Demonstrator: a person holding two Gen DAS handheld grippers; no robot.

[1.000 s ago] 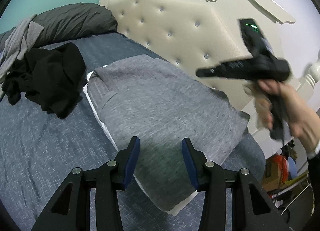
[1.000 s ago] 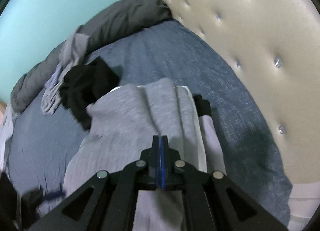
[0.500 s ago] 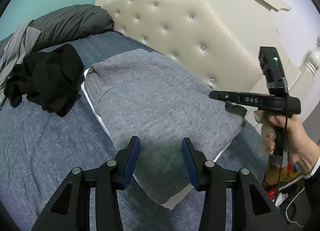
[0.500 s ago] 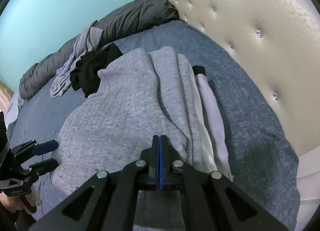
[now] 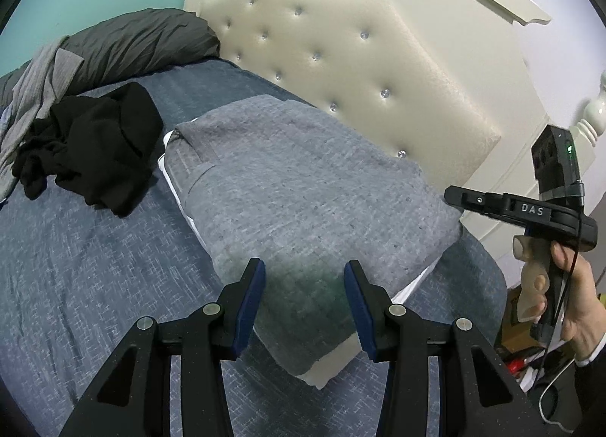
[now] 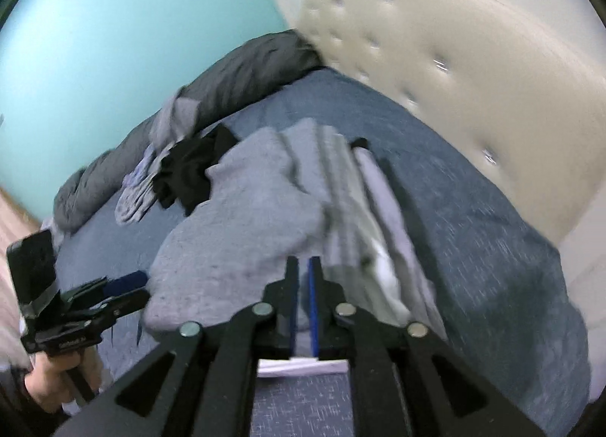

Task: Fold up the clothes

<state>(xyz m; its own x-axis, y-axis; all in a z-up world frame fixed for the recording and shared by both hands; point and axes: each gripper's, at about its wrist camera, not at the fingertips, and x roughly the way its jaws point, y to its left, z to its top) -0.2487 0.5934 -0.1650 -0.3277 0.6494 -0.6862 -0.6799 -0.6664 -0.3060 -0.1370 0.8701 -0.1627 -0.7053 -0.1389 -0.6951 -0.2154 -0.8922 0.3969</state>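
A grey knit garment (image 5: 303,187) lies folded flat on the blue bedspread (image 5: 75,266), over a white piece whose edge (image 5: 329,372) shows beneath it. My left gripper (image 5: 303,274) hovers open just above the garment's near end, holding nothing. To the right, a hand holds my right gripper (image 5: 454,196) beyond the garment's corner, clear of the cloth. In the right wrist view the right gripper (image 6: 302,266) shows a narrow gap between its blue pads, with nothing in it. The grey garment (image 6: 246,217) lies ahead of it, and the left gripper (image 6: 125,287) is at the left.
A crumpled black garment (image 5: 94,145) and a light grey one (image 5: 34,84) lie at the left of the bed. Behind them is a dark grey duvet roll (image 5: 132,39). The tufted cream headboard (image 5: 341,77) runs close behind the folded stack. Clutter sits on the floor at the right (image 5: 530,357).
My right gripper has swung down and away from the garment to its right corner, and its pads have parted slightly. The left gripper stays open in almost the same place.
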